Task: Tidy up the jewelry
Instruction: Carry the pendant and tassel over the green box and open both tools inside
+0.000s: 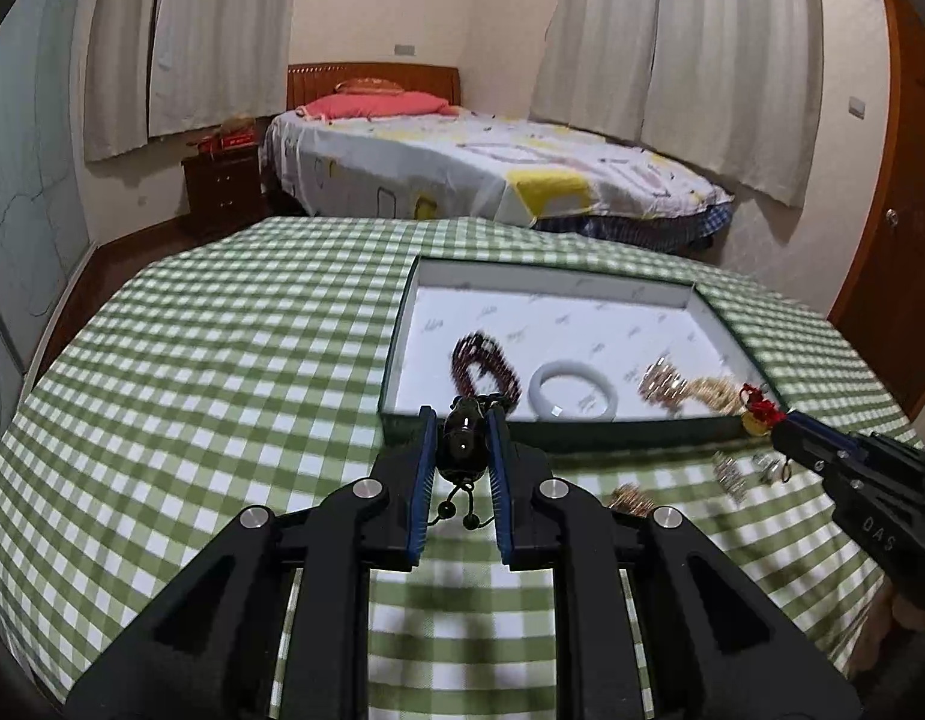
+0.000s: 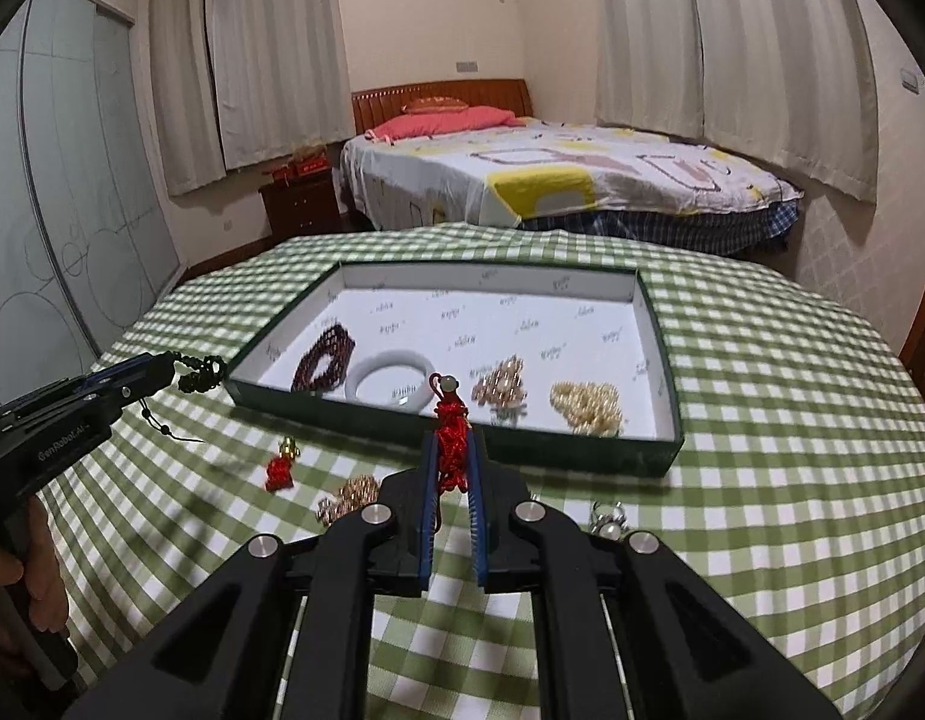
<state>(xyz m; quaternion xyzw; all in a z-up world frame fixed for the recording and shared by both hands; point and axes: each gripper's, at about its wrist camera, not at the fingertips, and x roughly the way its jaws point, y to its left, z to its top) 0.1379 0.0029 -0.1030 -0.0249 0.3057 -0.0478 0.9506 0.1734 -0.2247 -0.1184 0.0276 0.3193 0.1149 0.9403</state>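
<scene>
My left gripper (image 1: 460,420) is shut on a black bead pendant (image 1: 462,447) whose cords dangle below, held above the tablecloth just before the box's near wall. My right gripper (image 2: 451,441) is shut on a red knotted charm (image 2: 451,450) topped by a pale bead, also lifted near the box's front wall. The green box (image 2: 582,450) with white lining holds a dark red bead bracelet (image 2: 324,360), a white bangle (image 2: 393,387), a rose-gold piece (image 2: 501,387) and a pale gold chain (image 2: 588,405). In the left wrist view the right gripper (image 1: 783,420) comes in from the right.
Loose pieces lie on the green checked cloth (image 2: 792,420) before the box: a small red charm (image 2: 279,468), a gold bracelet (image 2: 351,495) and a silver piece (image 2: 609,519). A hand (image 2: 18,564) holds the left gripper's handle. A bed (image 2: 552,174) stands beyond the table.
</scene>
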